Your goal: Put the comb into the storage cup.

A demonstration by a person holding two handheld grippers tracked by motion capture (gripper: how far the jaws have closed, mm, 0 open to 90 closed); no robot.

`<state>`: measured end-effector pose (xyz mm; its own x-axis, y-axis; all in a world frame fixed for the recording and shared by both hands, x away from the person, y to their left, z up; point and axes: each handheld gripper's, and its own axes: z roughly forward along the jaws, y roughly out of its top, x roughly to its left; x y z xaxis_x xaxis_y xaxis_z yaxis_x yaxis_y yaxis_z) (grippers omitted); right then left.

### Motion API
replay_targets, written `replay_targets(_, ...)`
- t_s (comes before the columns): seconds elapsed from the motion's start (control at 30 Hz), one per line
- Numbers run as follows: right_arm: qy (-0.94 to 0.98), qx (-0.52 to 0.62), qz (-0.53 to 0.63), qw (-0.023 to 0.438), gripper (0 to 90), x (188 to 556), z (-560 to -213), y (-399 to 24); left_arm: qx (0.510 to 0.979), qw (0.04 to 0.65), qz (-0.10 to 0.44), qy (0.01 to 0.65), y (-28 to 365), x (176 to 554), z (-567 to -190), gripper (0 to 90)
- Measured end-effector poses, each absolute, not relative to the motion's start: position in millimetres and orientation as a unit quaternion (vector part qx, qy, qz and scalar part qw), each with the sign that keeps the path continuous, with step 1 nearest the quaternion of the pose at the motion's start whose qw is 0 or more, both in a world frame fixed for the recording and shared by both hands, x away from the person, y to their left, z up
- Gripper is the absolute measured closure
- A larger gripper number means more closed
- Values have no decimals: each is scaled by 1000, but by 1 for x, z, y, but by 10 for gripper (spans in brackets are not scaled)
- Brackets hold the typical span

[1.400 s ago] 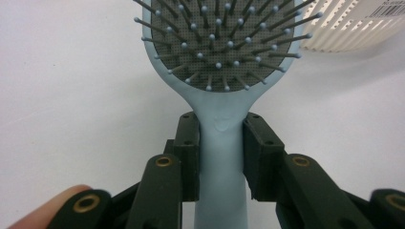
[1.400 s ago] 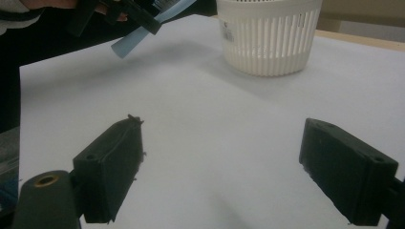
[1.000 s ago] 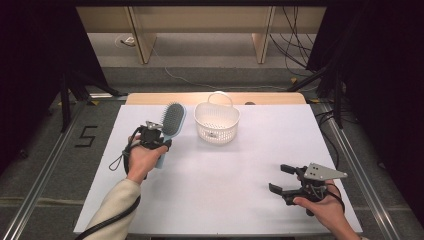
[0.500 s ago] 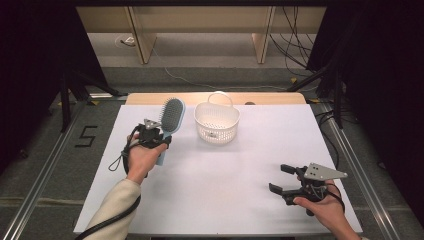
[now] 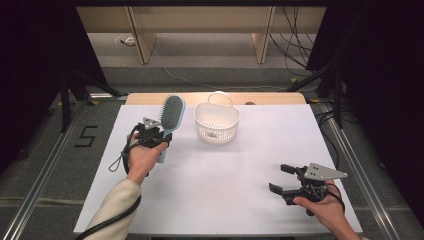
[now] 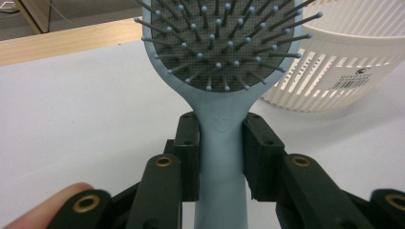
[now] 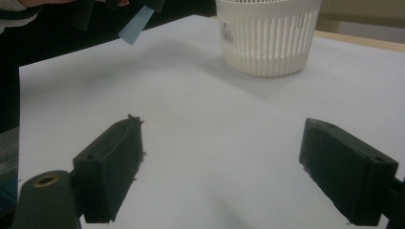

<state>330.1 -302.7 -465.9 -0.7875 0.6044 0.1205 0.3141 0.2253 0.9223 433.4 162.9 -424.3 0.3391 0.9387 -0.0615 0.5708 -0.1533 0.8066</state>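
Two fingers of the left gripper [image 6: 220, 157] clamp the blue hairbrush [image 6: 220, 71] handle; keep it level toward the white basket [image 5: 217, 121]. Right gripper [image 7: 222, 167] sits open.

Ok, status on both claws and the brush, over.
Left claw shut on brush handle, bristles up. Right claw open, empty, near table edge. Basket just right of brush head, nothing between them.
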Motion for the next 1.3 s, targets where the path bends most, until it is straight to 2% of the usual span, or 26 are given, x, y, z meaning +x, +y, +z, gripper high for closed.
replay_targets(1.3, 769, 299, 550, 132, 159, 331, -467, -303, 705, 422, 272, 500, 159, 429, -412, 696)
